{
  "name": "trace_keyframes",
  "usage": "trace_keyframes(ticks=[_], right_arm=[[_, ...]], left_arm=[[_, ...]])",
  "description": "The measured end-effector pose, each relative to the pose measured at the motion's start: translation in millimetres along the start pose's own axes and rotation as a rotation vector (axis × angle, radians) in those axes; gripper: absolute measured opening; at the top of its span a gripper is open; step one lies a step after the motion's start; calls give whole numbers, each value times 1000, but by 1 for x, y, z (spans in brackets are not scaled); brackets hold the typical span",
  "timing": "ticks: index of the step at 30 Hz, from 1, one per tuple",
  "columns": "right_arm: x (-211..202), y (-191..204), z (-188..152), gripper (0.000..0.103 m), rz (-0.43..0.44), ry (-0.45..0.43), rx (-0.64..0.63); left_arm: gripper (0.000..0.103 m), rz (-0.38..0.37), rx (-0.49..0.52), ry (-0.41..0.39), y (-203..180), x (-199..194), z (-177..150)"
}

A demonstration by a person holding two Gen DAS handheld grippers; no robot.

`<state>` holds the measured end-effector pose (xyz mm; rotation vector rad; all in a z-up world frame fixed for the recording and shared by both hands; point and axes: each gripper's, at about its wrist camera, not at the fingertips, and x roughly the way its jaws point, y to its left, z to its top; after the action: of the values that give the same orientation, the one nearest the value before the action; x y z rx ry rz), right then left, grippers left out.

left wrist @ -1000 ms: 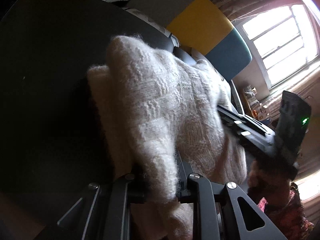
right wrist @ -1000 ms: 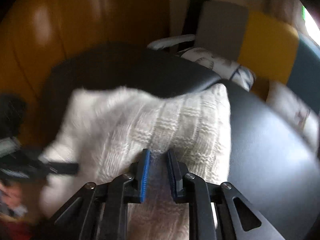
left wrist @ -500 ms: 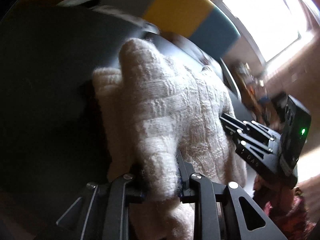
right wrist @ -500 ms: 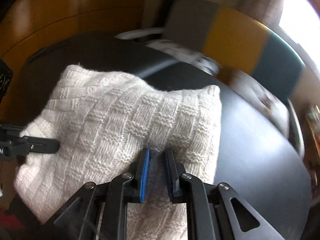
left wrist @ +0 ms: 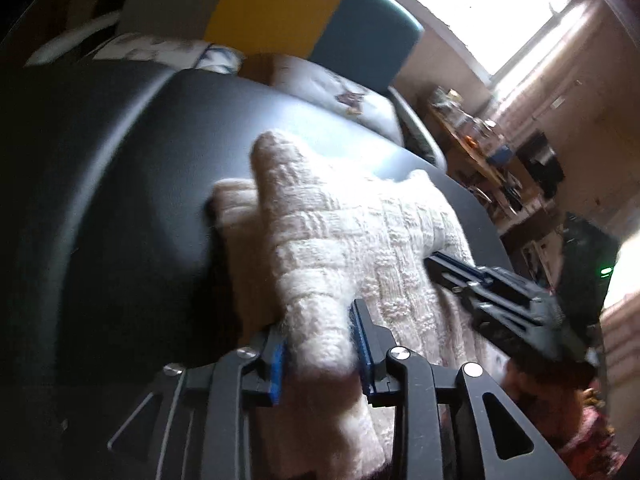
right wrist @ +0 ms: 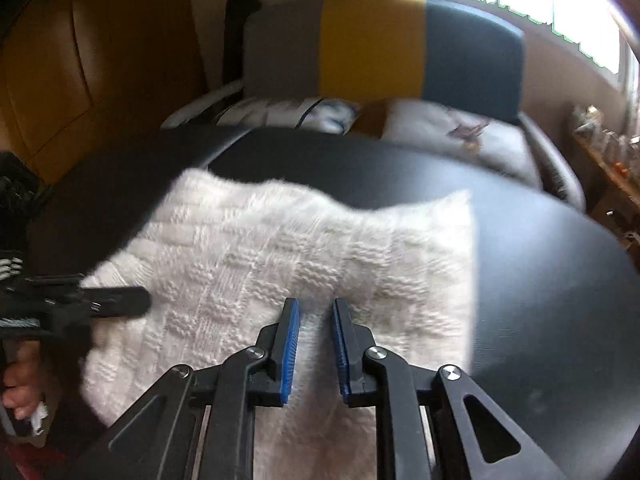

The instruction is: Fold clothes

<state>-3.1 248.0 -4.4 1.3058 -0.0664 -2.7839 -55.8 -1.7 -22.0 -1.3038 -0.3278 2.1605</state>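
Note:
A cream knitted sweater (left wrist: 352,236) lies on a round black table (left wrist: 120,200). My left gripper (left wrist: 320,340) is shut on a raised fold at its near left edge, the blue pads pressing the wool. In the right wrist view the sweater (right wrist: 280,256) spreads flat and wide. My right gripper (right wrist: 314,328) holds its near edge between its blue pads, the jaws a little apart with knit between them. Each gripper shows in the other's view: the right one (left wrist: 492,292) and the left one (right wrist: 96,300).
A grey, yellow and teal chair back (right wrist: 380,48) with white cushions (right wrist: 452,132) stands behind the table. A wooden wall (right wrist: 80,60) is at the left. A cluttered shelf (left wrist: 480,140) and bright window (left wrist: 500,4) are at the right.
Both grippers have drawn the sweater's near edge toward me and lowered it. The sweater now lies flatter on the table. The right jaws stand slightly wider than before.

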Motion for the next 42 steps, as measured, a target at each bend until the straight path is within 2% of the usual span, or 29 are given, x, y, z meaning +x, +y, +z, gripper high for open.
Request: trace_keyframes(ticks=[3,6,7,10,13,15,18,24,29,31,33,35,37,38,41,42], right_arm=[[14,13,4,16,-2,11,-23],[18,14,5,16,4,21,-12],[17,13,5,16,12,18,-1],[15,10,1,16,21,1,23],[13,10,-1,16,25,-6,36],[10,8,-2,16,30,-13,39],[8,4,-5,16,49,-27,58],[8,10,-8,16,22,-51,30],[-10,18,-2,18,18,-32,-12],[-35,27,-6,21,80,-43,-28],[-45,40,-16,21,109,7,-82],[-44,51,-33,21,75,77,-129],[-40,53,-47,21,84,114,-117],[-36,53,-56,21,93,119,-99],[-36,50,-63,22,109,86,-43],[-37,49,-62,22,121,84,-26]], left_arm=[[33,90,-17,-88,8,-28,-6],[32,169,51,-208,-5,-58,-6],[32,163,82,-220,-14,-60,-5],[32,130,187,-190,-48,-42,2],[32,163,234,-121,-69,4,16],[28,214,219,-81,-65,29,24],[24,262,198,-75,-47,41,26],[23,306,279,-89,-34,54,14],[23,313,301,-104,-31,51,8],[23,304,303,-111,-30,48,6],[23,284,282,-126,-30,42,7],[23,274,263,-194,-36,20,3],[23,272,273,-297,-48,-9,-5],[23,250,301,-317,-57,-19,-10],[23,207,400,-234,-75,-16,-29],[23,226,436,-206,-75,-9,-36]])
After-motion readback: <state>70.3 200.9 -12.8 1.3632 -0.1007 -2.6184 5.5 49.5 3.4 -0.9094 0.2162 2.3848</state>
